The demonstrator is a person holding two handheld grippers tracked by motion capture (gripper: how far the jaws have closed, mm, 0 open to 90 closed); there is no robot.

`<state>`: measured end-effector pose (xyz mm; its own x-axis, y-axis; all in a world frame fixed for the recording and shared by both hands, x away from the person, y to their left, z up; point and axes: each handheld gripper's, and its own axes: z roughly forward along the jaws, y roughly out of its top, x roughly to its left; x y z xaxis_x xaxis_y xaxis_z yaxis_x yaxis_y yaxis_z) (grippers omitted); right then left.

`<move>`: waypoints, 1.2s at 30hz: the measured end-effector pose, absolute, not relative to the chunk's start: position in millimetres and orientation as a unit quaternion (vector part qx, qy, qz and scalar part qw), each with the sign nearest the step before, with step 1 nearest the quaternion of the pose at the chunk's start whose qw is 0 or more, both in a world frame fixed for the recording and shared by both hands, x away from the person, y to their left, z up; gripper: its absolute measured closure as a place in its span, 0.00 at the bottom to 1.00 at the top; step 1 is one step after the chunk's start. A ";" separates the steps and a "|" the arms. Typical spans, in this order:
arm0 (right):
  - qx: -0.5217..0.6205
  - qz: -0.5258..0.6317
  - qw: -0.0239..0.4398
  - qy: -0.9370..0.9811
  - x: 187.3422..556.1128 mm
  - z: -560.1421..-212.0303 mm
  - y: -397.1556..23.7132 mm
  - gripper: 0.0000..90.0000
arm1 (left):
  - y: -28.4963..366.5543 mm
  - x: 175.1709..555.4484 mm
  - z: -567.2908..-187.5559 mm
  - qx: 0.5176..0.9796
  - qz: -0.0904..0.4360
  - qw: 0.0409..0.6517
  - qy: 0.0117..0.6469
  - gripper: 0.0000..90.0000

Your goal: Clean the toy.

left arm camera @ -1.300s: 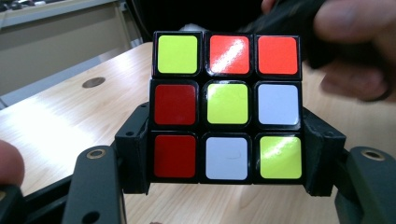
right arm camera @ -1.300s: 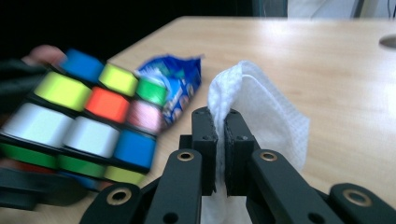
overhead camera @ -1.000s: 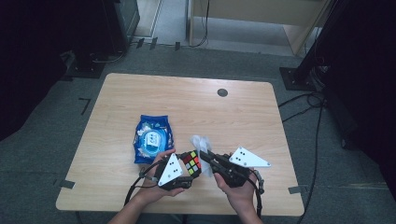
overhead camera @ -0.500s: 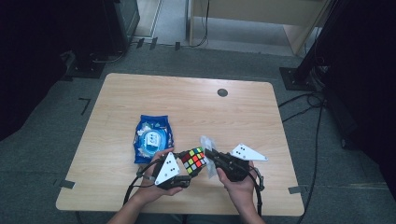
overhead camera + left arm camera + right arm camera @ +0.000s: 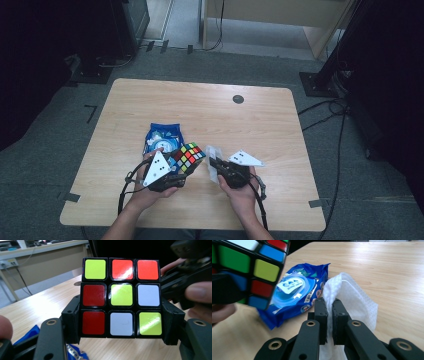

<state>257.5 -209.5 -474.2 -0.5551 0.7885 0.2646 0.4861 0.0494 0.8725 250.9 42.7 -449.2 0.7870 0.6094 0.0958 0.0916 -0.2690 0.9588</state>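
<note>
White nonwoven wet wipe sits pinched in my right gripper, ready for rubbing. My left gripper clamps the multicoloured plastic puzzle cube, face presented

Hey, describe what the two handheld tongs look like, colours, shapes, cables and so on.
Both tongs are black. The left tongs and the right tongs each carry a white three-cornered plate with small dark dots on top. A black cable loops from each toward the table's near edge. Up close, the jaws are blocky black pads on flat arms with brass-coloured rivets. The forearms are bare, with no sleeves.
</note>
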 end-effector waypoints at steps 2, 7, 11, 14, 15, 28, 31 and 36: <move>0.450 0.521 0.141 0.711 267.6 -477.1 -198.7 0.95 | 44.7 252.2 -448.7 0.760 0.233 0.560 0.234 0.38; 0.408 0.542 0.161 0.717 281.4 -474.4 -172.8 0.69 | 53.8 255.4 -445.4 0.748 0.241 0.566 0.249 0.38; 0.425 0.528 0.154 0.719 279.8 -474.7 -177.3 0.56 | 57.8 257.8 -446.4 0.745 0.242 0.566 0.258 0.38; 0.442 0.524 0.154 0.711 274.0 -477.3 -196.4 0.53 | 53.9 257.4 -449.0 0.748 0.241 0.563 0.257 0.38; 0.448 0.524 0.152 0.708 272.3 -477.2 -201.3 0.53 | 51.7 256.8 -449.9 0.750 0.241 0.561 0.256 0.38; 0.471 0.587 0.093 0.652 247.8 -442.9 -233.9 0.43 | 26.5 251.1 -461.9 0.757 0.244 0.552 0.253 0.38; 0.473 0.595 0.070 0.646 247.0 -438.8 -230.5 0.39 | 20.8 249.0 -464.8 0.759 0.243 0.550 0.250 0.38; 0.478 0.603 0.019 0.639 248.7 -440.8 -224.2 0.32 | 14.1 246.7 -467.6 0.756 0.244 0.553 0.251 0.38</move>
<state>248.7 -224.2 -440.8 -0.5431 0.6327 0.5521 0.5873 -0.1837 0.7883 246.7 14.1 -467.6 0.7557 0.6485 0.0913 0.1098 -0.2630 0.9585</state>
